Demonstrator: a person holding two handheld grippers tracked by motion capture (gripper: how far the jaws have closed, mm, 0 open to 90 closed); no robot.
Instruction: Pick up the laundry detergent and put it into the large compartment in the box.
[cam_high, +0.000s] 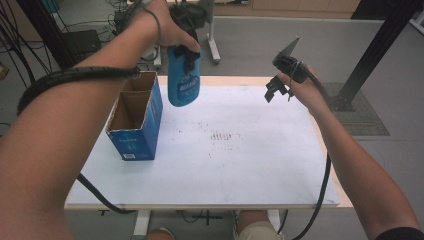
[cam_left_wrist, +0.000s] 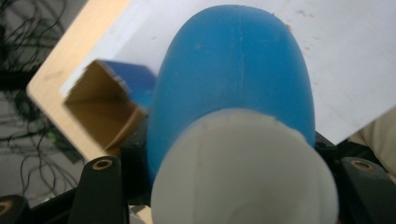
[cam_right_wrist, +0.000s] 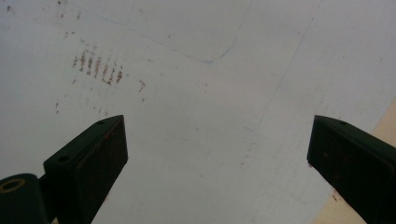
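Blue plastic bottle (cam_high: 183, 82) with white cap (cam_left_wrist: 243, 172), held in air above far left part of table (cam_high: 250, 165), just beside and to right of open cardboard box (cam_high: 136, 117), hanging cap-up, base pointing down. Looks like a squeezable toiletry or cleaner bottle: smooth moulded wall, likely slick, somewhat springy under pressure, not fragile; weight impossible to read since fill level is hidden, probably light to moderate. Best hold judged to be at neck or shoulder just under cap, where body narrows and wall is stiffest; squeezing mid-body risks flexing and slipping. Left gripper (cam_high: 186, 52) clamped on upper end of bottle near cap, jaws pressed on either side in left gripper view, rounded blue body running away from camera toward table. Box standing upright on left side of table, top flaps open, brown inside apparently empty, divided by a partition into two cells; seems a likely target for bottle, so a straight vertical drop into one cell needed, base first. Right gripper (cam_high: 276, 90) raised over far right part of table, jaws wide apart, nothing between them, stained white table surface below.
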